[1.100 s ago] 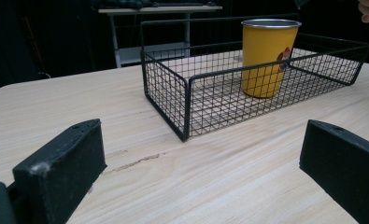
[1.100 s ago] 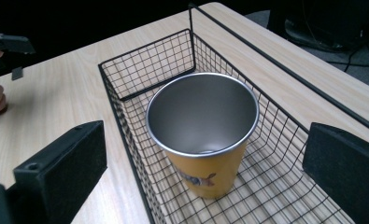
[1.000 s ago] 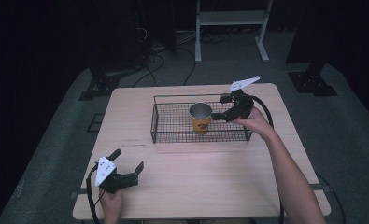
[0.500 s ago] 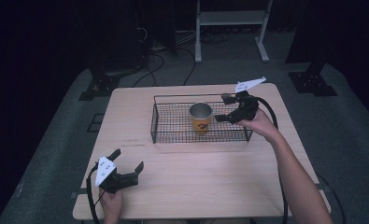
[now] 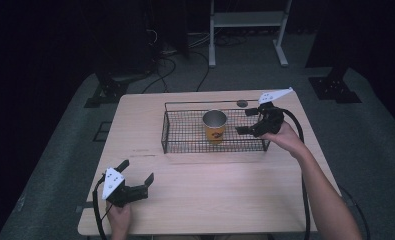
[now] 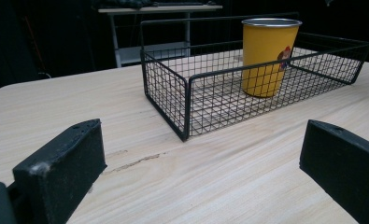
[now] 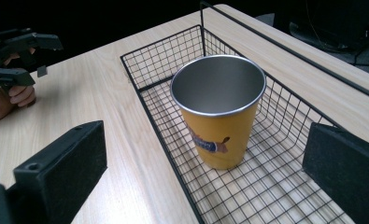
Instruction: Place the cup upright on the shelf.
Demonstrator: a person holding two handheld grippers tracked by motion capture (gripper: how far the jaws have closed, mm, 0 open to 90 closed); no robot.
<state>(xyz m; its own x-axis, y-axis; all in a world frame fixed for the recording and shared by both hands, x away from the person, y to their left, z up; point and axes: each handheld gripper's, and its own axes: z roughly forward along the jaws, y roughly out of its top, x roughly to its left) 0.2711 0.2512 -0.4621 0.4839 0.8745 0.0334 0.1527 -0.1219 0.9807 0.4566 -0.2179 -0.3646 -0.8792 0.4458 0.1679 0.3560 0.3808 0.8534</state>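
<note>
One cup [image 5: 215, 126] stands in the basket [image 5: 185, 131]; the right gripper [image 5: 251, 121] is wide, near it, ready to grab.

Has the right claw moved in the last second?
Yes. The right claw has drawn back from the cup, toward the basket's right end.

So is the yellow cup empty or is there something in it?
Empty. The right gripper view looks down into the yellow cup, upright in the wire basket, and shows only bare shiny metal inside.
</note>
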